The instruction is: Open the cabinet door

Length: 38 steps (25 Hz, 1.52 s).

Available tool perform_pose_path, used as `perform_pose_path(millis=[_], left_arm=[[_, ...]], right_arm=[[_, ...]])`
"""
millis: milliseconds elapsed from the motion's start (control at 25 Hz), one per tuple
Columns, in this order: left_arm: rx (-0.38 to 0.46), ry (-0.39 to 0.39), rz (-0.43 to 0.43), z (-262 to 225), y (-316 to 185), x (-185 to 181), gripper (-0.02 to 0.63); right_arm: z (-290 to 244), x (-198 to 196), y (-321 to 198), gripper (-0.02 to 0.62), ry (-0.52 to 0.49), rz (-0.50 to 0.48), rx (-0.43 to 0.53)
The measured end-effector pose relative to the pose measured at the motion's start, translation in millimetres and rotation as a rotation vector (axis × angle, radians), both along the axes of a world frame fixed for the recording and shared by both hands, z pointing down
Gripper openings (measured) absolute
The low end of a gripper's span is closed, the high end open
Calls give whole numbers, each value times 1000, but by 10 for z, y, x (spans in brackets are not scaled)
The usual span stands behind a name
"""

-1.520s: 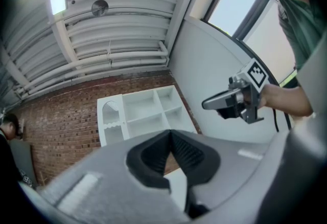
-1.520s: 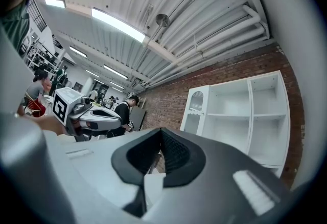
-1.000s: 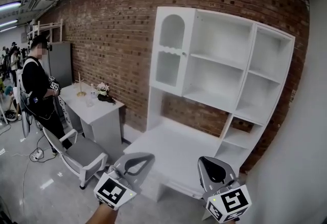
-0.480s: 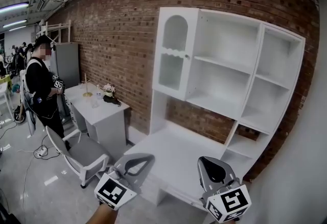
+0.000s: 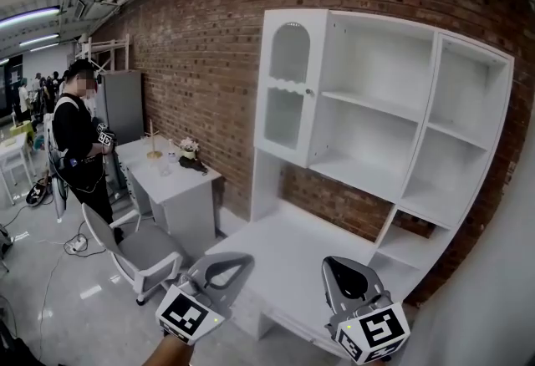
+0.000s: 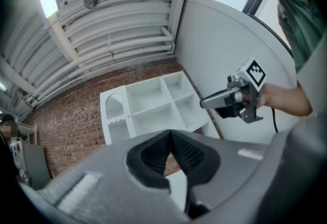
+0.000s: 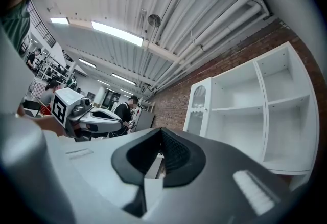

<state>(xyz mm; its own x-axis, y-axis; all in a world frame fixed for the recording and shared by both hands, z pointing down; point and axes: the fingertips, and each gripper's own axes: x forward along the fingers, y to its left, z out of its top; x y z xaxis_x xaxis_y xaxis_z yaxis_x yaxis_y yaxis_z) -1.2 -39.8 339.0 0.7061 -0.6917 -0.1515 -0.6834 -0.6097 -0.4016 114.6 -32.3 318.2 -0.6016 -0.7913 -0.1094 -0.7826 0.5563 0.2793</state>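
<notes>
A white shelf unit stands against the brick wall. Its cabinet door (image 5: 287, 88), with an arched window and a small knob (image 5: 308, 92), is closed at the unit's upper left. The door also shows in the left gripper view (image 6: 114, 113) and the right gripper view (image 7: 197, 107). My left gripper (image 5: 224, 266) and right gripper (image 5: 346, 269) hang low in the head view, side by side and well short of the unit. Both are shut and hold nothing: the left gripper's (image 6: 171, 134) and the right gripper's (image 7: 160, 131) jaws meet at the tip.
The unit's open shelves (image 5: 376, 114) fill its right side, with a white desk top (image 5: 284, 243) below. At the left are a small white desk (image 5: 184, 185) with ornaments, a grey chair (image 5: 144, 251) and a standing person (image 5: 79, 143). A white wall (image 5: 493, 281) closes the right.
The shelf unit looms a little larger and sits further right in the head view, as I have come closer. Both grippers keep their place low in the picture and stay shut.
</notes>
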Motion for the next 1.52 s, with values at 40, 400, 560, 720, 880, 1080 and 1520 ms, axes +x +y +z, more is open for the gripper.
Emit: perform_pose_path(millis=[40, 400, 560, 720, 880, 1080, 1520], left_arm=[[-2, -3, 0, 9, -32, 33, 2], [-14, 2, 50, 68, -461, 145, 2], [-3, 7, 87, -13, -629, 116, 2], [0, 4, 106, -52, -833, 10, 2], [5, 2, 131, -84, -996, -105, 2], [13, -4, 163, -83, -1153, -263, 2], [5, 13, 179, -105, -1460, -370, 2]], right_arm=[[5, 31, -27, 5, -1, 0, -2], [62, 110, -365, 5, -3, 50, -12], [-14, 53, -508, 5, 2, 82, -5], [-38, -52, -673, 5, -2, 105, -6], [-77, -161, -827, 5, -5, 132, 3], [-106, -306, -953, 5, -11, 168, 15], [-189, -432, -1223, 5, -27, 185, 22]])
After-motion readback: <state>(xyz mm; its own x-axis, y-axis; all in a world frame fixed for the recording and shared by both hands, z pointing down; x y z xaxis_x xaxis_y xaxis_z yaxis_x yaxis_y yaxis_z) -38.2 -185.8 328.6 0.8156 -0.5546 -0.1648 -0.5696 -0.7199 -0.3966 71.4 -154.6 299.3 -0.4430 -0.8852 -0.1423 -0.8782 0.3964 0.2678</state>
